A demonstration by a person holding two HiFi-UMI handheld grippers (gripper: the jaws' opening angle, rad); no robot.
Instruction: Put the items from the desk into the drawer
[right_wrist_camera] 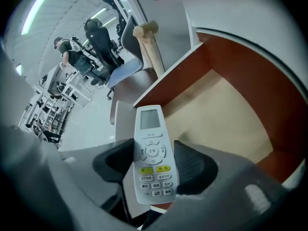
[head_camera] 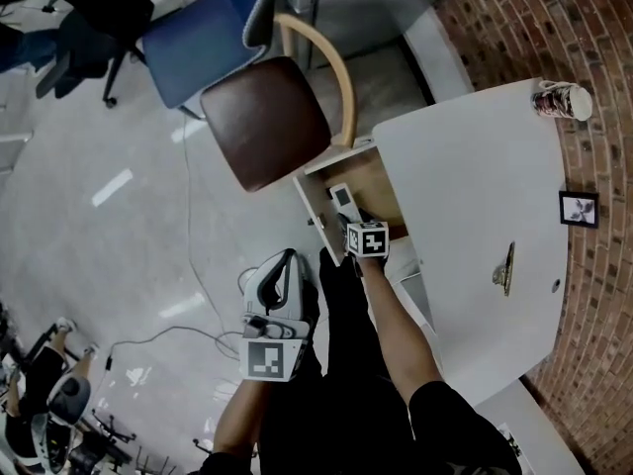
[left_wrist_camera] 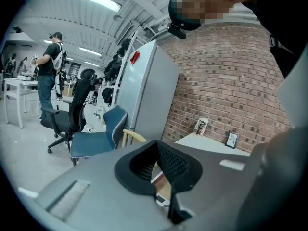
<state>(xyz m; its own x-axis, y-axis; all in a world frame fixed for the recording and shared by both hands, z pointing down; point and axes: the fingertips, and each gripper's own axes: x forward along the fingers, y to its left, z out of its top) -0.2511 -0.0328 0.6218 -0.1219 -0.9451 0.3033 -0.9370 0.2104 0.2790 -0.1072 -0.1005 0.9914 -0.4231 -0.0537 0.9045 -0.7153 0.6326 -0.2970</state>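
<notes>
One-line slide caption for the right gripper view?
Right gripper clamps a white remote above the open drawer.

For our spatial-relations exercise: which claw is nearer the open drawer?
Right. The right claw holds the remote over the drawer; the left claw is off beside the person's leg, clear of it.

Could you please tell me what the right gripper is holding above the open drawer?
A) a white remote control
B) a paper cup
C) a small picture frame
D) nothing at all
A: in the right gripper view, the right gripper is closed on the white remote control, whose screen end points out over the open drawer.
</notes>
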